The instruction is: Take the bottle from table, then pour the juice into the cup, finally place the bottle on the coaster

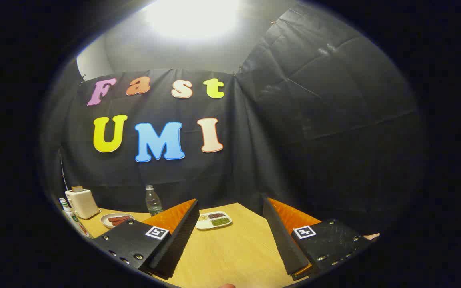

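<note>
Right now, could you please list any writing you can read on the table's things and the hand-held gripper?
None can be read.
bottle: label too small.
container beside the toaster: print blurred.
hand-held gripper, fingers open over the table: square coded markers, no words.

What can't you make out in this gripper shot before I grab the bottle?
- Bottle: base hidden behind one of the open fingers; liquid level too small to tell.
- Divided dish: contents too small to identify.
- Toaster: detail blurred by fisheye.
</note>
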A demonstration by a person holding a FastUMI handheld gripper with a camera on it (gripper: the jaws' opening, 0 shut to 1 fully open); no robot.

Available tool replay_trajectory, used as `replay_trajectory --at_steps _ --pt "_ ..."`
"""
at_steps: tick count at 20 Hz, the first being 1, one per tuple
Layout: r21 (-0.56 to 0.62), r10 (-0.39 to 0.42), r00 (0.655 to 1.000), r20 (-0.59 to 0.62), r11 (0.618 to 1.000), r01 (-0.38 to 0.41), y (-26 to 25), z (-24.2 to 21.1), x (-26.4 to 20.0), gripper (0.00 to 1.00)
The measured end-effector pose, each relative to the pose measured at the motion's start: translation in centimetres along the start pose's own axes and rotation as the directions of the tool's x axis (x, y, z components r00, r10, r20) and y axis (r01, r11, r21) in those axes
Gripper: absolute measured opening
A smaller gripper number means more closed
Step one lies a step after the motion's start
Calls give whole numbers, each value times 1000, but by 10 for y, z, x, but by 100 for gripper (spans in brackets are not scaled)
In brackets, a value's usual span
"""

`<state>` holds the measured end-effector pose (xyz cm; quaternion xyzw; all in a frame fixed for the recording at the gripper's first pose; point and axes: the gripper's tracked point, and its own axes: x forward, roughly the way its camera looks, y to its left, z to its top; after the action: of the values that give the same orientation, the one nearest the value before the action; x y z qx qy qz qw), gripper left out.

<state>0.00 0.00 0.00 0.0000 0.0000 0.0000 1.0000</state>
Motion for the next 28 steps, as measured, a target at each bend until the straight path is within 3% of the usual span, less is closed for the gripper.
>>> replay_trajectory --at_steps 2,4,7,11,17,23,24,26,28 --pt "-4 91 996 -3 996 -91 54 5 -20 97" --pt "25 245 970 12 969 -245 128 8 -42 97" --pt "70 456 890 -3 888 -455 228 -11 -68 97" --pt "61 590 800 -105 807 -587 319 -59 -93 97" --pt "76 665 719 -201 742 -666 399 -122 -104 98" --pt "66 639 710 -298 755 -652 427 -181 -87 97" --pt "63 627 713 -314 763 -643 428 -188 -85 95" --pt "63 610 731 -304 779 -624 426 -188 -80 80" --pt "85 606 738 -296 786 -612 425 -186 -81 76"
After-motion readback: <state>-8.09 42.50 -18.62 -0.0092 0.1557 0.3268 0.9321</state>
